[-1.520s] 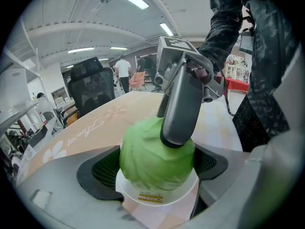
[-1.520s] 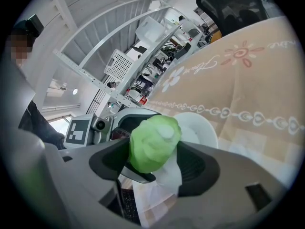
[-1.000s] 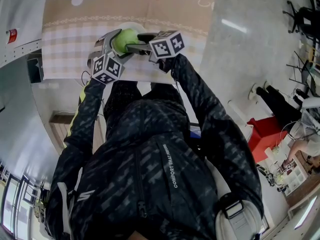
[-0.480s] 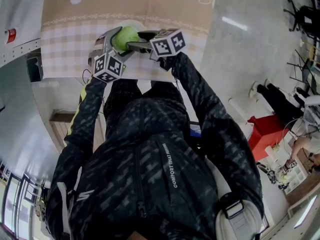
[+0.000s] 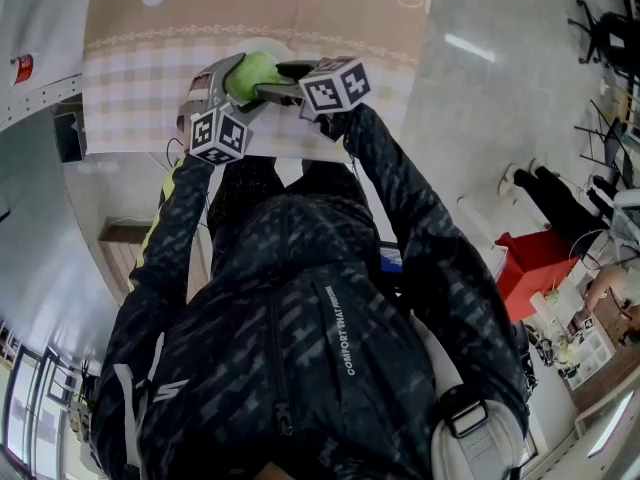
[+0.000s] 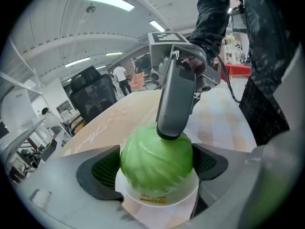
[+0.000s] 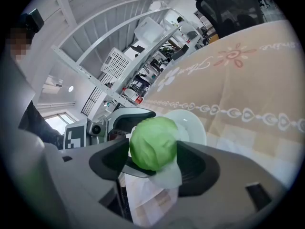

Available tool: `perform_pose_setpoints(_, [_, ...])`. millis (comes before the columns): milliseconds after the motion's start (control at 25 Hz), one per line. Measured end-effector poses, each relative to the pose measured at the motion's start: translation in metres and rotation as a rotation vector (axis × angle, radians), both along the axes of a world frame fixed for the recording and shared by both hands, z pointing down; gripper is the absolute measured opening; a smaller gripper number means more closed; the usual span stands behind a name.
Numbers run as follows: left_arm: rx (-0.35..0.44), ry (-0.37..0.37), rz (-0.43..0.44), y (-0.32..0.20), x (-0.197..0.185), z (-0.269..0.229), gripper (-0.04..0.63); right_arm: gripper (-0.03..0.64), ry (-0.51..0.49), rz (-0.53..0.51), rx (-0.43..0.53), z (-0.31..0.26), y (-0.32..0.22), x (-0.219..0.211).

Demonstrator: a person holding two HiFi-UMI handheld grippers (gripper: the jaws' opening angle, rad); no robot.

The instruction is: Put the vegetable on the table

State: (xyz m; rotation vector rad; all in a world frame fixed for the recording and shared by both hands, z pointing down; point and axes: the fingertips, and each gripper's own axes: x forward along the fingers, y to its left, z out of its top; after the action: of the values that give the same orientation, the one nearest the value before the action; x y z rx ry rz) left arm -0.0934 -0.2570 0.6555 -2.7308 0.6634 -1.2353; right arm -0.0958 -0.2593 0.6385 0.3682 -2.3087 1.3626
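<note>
A round green cabbage (image 5: 252, 72) hangs just above a white plate (image 5: 278, 48) near the table's front edge. My left gripper (image 5: 234, 70) comes at it from the left and its pads touch both sides of the cabbage (image 6: 156, 157), with the plate (image 6: 157, 199) right underneath. My right gripper (image 5: 274, 80) comes from the right, crosswise to the left one. In the right gripper view its pads also press both flanks of the cabbage (image 7: 153, 143), and the plate (image 7: 193, 123) lies behind.
The table carries a beige cloth (image 5: 300, 8) with flower prints and a checked border; its front edge runs right at the person's arms. Grey floor lies to the right, with a red box (image 5: 535, 258) and office clutter. A white shelf (image 5: 40, 28) stands at the left.
The cabbage and both grippers have drifted slightly away from the person, over the plate. Both grips look the same.
</note>
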Motion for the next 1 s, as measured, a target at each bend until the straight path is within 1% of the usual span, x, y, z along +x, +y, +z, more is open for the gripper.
perform_pose_setpoints(240, [0.007,0.031,-0.012,0.002,-0.001,-0.001,0.457,0.311,0.006,0.006,0.014,-0.002,0.0,0.002])
perform_pose_setpoints(440, [-0.004,0.076,-0.03,0.002,0.001,-0.008,0.46,0.311,0.027,0.027,0.037,-0.002,-0.006,0.008])
perform_pose_setpoints(800, [0.0,0.094,-0.057,-0.002,-0.004,-0.016,0.46,0.311,0.043,0.019,0.069,-0.009,-0.01,0.01])
perform_pose_setpoints(880, [-0.005,0.115,-0.076,-0.004,-0.005,-0.02,0.46,0.311,0.042,0.019,0.087,-0.013,-0.012,0.01])
perform_pose_setpoints(1000, [-0.001,0.152,-0.106,-0.006,-0.007,-0.027,0.459,0.311,0.058,0.013,0.139,-0.023,-0.017,0.012])
